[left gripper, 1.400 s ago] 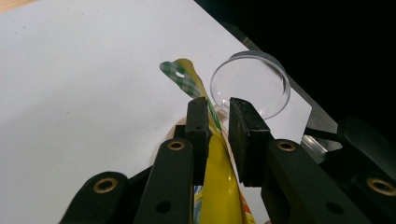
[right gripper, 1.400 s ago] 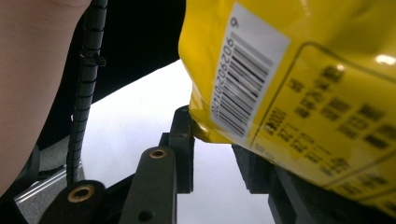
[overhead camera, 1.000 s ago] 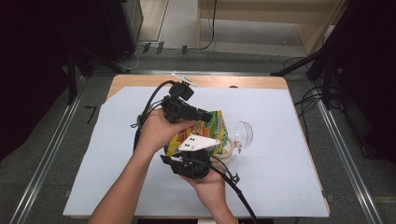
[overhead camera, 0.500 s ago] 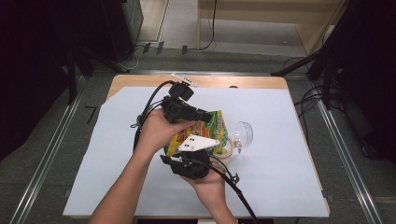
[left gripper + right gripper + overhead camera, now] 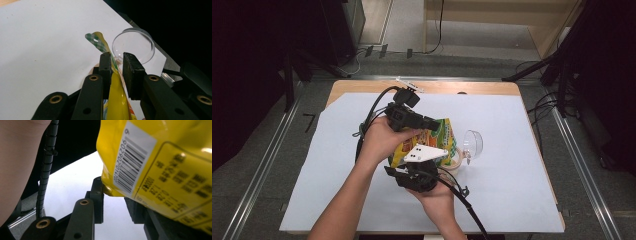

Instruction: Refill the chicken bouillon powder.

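A yellow snack bag (image 5: 438, 136) with a green checked top is held up above the white sheet between both grippers. My left gripper (image 5: 431, 123) comes in from the left, and in the left gripper view (image 5: 116, 62) its jaws are shut on the bag's (image 5: 113, 97) upper edge. My right gripper (image 5: 428, 161) sits below the bag under its white three-cornered plate. In the right gripper view (image 5: 113, 195) its jaws clasp the lower corner of the bag (image 5: 160, 165), whose barcode side faces the camera and hides the right jaw's tip.
A clear round dish (image 5: 472, 144) lies tipped on the sheet just right of the bag, also seen past the left jaws (image 5: 133, 43). A beige ring (image 5: 456, 159) rests beside it. The white sheet (image 5: 517, 195) covers most of the wooden table (image 5: 362, 86).
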`<act>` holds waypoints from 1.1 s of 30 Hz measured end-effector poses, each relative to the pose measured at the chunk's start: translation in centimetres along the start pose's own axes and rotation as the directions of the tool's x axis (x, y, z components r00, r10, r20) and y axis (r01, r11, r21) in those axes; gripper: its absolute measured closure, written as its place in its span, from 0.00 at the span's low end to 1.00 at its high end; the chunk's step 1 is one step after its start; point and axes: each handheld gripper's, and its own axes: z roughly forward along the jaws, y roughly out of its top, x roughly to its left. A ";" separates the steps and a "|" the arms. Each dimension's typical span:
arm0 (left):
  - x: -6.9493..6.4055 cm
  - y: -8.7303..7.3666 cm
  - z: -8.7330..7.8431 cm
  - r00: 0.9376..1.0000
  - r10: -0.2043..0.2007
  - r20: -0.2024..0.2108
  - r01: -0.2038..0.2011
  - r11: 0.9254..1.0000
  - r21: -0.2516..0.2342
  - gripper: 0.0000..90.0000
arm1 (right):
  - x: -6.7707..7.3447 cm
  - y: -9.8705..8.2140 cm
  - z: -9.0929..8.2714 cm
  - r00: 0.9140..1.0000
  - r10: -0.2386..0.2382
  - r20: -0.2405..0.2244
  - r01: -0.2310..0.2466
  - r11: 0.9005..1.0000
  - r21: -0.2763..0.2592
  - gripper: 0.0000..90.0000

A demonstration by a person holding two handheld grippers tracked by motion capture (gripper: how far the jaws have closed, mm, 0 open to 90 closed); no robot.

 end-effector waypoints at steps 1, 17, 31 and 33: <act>0.0 0.0 0.0 1.000 -0.001 0.001 0.001 1.000 0.001 0.87 | 0.0 0.0 0.0 1.000 0.000 0.001 0.000 1.000 0.000 0.79; 0.2 -0.1 -0.1 1.000 -0.004 -0.002 0.004 1.000 -0.003 0.87 | 0.0 0.0 0.1 1.000 -0.005 0.001 0.005 1.000 0.004 0.79; 0.1 -0.1 -0.2 1.000 0.005 -0.013 -0.005 1.000 0.002 0.87 | 0.0 0.0 0.3 1.000 -0.011 -0.003 0.011 1.000 -0.001 0.79; 0.0 -0.1 -0.2 1.000 0.006 -0.015 -0.006 1.000 -0.003 0.87 | 0.0 0.0 0.3 1.000 -0.012 -0.003 0.012 1.000 -0.004 0.79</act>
